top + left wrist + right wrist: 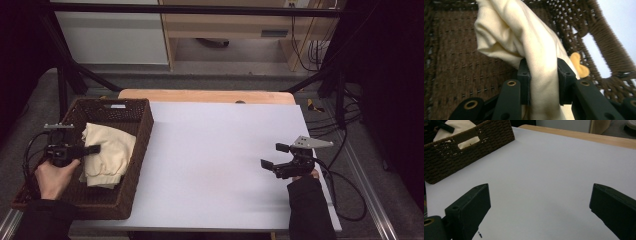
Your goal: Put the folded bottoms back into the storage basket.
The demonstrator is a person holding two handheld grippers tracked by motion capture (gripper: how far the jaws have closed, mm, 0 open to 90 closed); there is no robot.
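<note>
Currently left gripper (541, 82) clamps cream cloth (524, 42) between its jaws, inside wicker basket (135, 150); right gripper (539, 207) stands released.

overhead view and both close gripper views share the basket (142, 131).

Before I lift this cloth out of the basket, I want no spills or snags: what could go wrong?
1. The left claw pinches only one fold of the cream cloth; the rest may unfold and drag.
2. Trailing cloth could catch the wicker basket rim and tug it across the white table.
3. The right claw is open and far off, so it gives no support.
</note>
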